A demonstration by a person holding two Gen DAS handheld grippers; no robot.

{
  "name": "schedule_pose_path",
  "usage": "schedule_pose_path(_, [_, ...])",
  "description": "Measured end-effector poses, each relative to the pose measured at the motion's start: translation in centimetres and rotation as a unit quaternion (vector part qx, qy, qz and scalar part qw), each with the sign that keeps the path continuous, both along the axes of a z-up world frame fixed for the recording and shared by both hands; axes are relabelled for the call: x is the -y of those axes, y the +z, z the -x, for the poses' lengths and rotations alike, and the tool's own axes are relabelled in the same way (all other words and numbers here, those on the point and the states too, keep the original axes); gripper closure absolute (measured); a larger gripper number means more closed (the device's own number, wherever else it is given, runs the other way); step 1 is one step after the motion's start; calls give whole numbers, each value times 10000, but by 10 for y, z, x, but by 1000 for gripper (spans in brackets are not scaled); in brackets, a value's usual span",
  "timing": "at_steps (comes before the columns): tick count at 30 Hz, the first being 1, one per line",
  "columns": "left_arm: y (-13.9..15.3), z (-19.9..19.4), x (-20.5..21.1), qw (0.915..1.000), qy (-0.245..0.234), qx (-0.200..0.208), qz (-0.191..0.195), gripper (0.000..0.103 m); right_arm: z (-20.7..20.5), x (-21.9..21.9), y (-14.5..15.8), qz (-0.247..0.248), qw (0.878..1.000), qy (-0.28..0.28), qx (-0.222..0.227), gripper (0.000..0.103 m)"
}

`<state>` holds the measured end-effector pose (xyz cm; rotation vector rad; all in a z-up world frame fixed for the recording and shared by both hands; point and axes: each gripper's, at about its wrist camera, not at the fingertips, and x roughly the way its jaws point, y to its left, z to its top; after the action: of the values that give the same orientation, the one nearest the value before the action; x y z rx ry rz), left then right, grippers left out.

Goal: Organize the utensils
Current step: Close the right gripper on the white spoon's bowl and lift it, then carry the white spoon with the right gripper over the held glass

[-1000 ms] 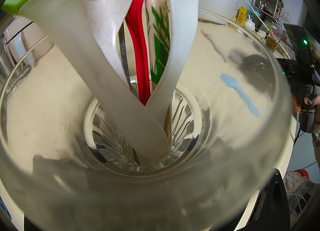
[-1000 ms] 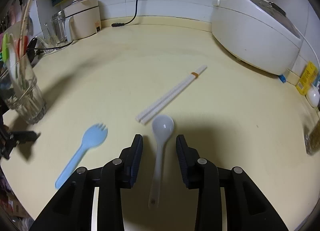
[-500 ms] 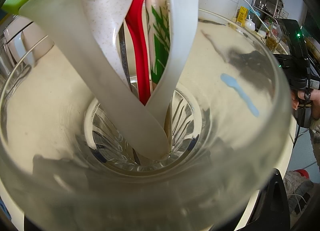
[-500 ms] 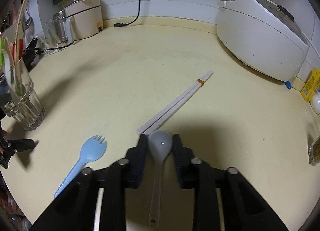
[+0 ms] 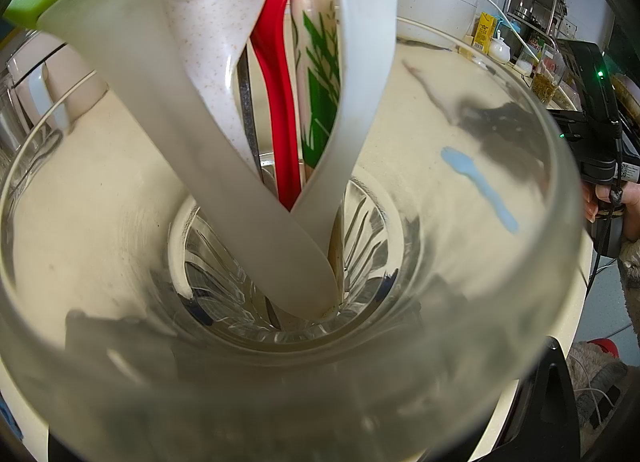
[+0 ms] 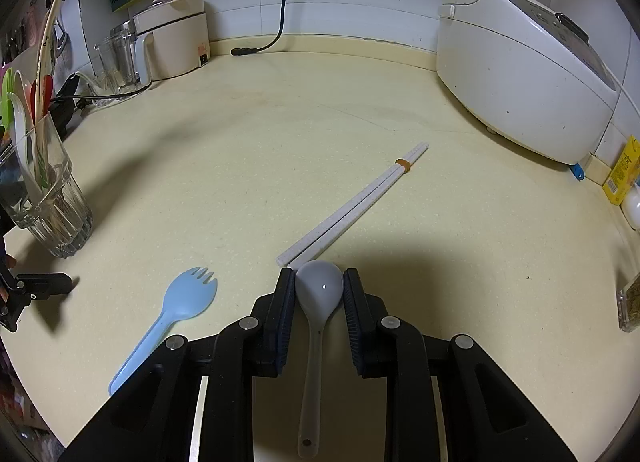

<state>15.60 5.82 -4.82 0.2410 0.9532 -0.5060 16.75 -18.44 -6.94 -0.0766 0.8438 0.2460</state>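
On the cream counter [image 6: 320, 134], the right tool [image 6: 319, 290] has just closed, gripping the white spoon [image 6: 318, 302]; the left tool's state cannot be told.

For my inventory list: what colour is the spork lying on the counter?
Light blue. The spork shows best in the right wrist view.

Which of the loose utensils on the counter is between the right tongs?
The white spoon: the right tongs are clamped on its bowl. The blue spork and the white chopsticks lie free on the counter.
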Motion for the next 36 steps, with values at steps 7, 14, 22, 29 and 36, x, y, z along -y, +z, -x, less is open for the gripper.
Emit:
schedule_pose_path(7, [0, 0, 0, 10000, 0, 1, 0, 1, 0, 0, -1, -1, 10000, -1, 3, 79])
schedule_pose_path(14, [0, 0, 0, 10000, -1, 3, 0, 1, 0, 0, -2, -5, 10000, -3, 11, 79])
schedule_pose_path(22, [0, 0, 0, 10000, 8, 1, 1, 1, 0, -3, -3, -20, 10000, -95, 1, 79])
schedule_pose_path(29, [0, 1, 0, 10000, 11, 1, 2, 1, 1, -3, -3, -26, 9999, -109, 5, 79])
schedule_pose_path(36, [0, 1, 0, 10000, 12, 0, 4, 1, 1, -3, -4, -26, 9999, -109, 11, 79])
